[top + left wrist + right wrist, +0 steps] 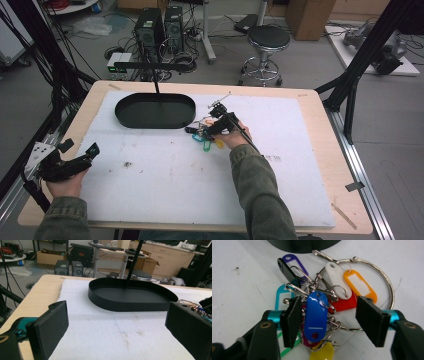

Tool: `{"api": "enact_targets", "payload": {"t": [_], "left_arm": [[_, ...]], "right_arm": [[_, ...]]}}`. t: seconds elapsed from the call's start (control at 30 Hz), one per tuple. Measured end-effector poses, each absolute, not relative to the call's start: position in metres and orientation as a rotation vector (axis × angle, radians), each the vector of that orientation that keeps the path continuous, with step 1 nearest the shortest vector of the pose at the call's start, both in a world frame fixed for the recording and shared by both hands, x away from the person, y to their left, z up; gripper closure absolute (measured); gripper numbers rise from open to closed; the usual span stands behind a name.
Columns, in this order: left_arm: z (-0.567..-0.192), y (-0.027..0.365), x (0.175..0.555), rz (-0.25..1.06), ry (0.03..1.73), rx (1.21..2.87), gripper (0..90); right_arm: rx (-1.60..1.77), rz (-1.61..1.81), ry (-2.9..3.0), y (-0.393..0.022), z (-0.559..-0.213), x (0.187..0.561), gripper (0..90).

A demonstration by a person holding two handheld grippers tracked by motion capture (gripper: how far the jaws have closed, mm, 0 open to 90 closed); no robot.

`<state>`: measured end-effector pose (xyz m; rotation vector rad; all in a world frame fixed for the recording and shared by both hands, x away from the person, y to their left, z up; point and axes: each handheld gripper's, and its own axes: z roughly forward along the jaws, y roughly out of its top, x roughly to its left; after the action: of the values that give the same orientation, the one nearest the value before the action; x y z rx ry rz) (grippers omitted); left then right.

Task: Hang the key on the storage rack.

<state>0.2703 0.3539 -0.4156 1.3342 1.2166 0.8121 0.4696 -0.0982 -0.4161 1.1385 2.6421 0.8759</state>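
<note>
Now my right gripper [328, 322] straddles the blue tag [315, 316] mid-frame, jaws apart, not pressing; left gripper [116, 330] open at lower left.

Place: a robotics or electronics lab, set up for recording.
Frame: black metal rig struts [361, 60] stand at the table's left and right edges.
Table: a pale wooden tabletop [327, 150] covered by a white foam sheet [165, 185].
Floor, far left: black computer towers [150, 27] among tangled black cables [120, 50], beside a small instrument with a green display [118, 62].
Far middle: a round black stool on a chrome base [268, 42].
Far right: brown cardboard boxes [310, 17].
Back wall: light wooden cabinets [172, 255].
</note>
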Motion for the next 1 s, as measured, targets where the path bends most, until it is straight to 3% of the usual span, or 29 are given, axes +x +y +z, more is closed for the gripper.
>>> {"api": "enact_targets", "payload": {"t": [0.17, 0.37, 0.47, 0.53, 1.0], "left_arm": [[-0.416, 0.353, 0.271, 0.809, 1.216, 1.336, 5.3], [-0.416, 0.354, 0.271, 0.806, 1.215, 1.333, 5.3], [-0.416, 0.353, 0.271, 0.806, 1.215, 1.334, 5.3], [-0.416, 0.354, 0.271, 0.806, 1.215, 1.333, 5.3], [-0.416, 0.353, 0.271, 0.800, 1.216, 1.334, 5.3]], "right_arm": [[1.137, 0.853, 2.677, -0.097, -0.419, 0.470, 48.0], [1.144, 0.843, 2.665, -0.095, -0.418, 0.468, 67.6], [1.158, 0.846, 2.654, -0.097, -0.416, 0.468, 69.5], [1.150, 0.896, 2.639, -0.100, -0.411, 0.467, 86.2], [1.085, 0.807, 2.589, -0.102, -0.406, 0.463, 87.7]]}}
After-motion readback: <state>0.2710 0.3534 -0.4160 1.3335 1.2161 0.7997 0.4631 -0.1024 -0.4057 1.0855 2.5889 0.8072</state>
